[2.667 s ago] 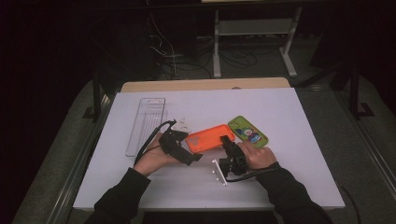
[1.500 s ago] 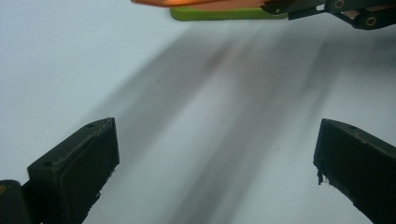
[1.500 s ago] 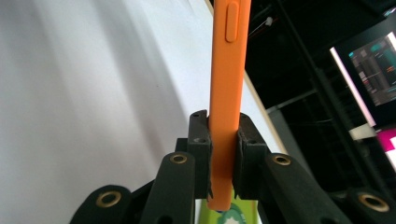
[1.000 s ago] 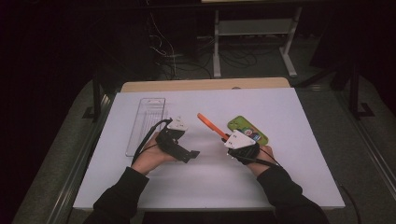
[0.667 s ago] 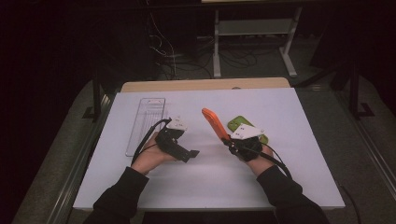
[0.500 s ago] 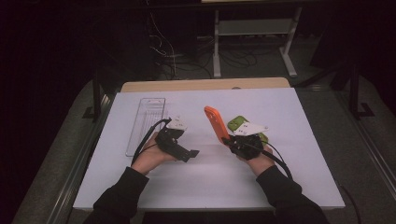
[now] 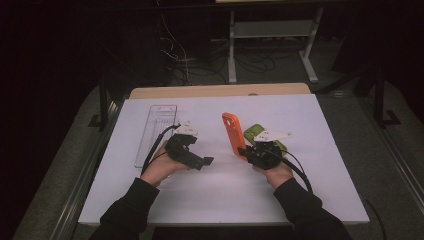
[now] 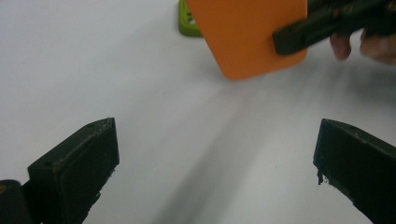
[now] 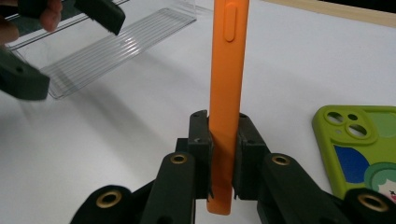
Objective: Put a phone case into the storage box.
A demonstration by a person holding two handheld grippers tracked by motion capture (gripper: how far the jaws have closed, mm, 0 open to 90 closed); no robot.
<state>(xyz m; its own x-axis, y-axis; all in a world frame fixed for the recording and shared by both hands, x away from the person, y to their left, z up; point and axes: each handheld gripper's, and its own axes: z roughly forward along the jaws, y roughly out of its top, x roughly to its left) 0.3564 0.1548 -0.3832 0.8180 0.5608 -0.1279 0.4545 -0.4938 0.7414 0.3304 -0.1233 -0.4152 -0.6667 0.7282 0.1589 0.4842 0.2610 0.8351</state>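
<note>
Right gripper view shows the orange phone case [image 9: 227,93] standing on edge, pinched near its lower end between the two black jaws of the right gripper [image 9: 223,154], which press flat against both of its faces. In the high view the same case [image 7: 231,132] is lifted off the white table [image 7: 320,190], tilted up and away from the right gripper [image 7: 246,151], just left of the green phone case [image 7: 252,132] that lies flat on the table. The left gripper [image 7: 206,161] hovers well apart to the left, its jaws spread wide with nothing between them, as the left gripper view confirms. Beyond the left hand [image 7: 159,167] a clear plastic tray [image 7: 155,127] lies on the table.
</note>
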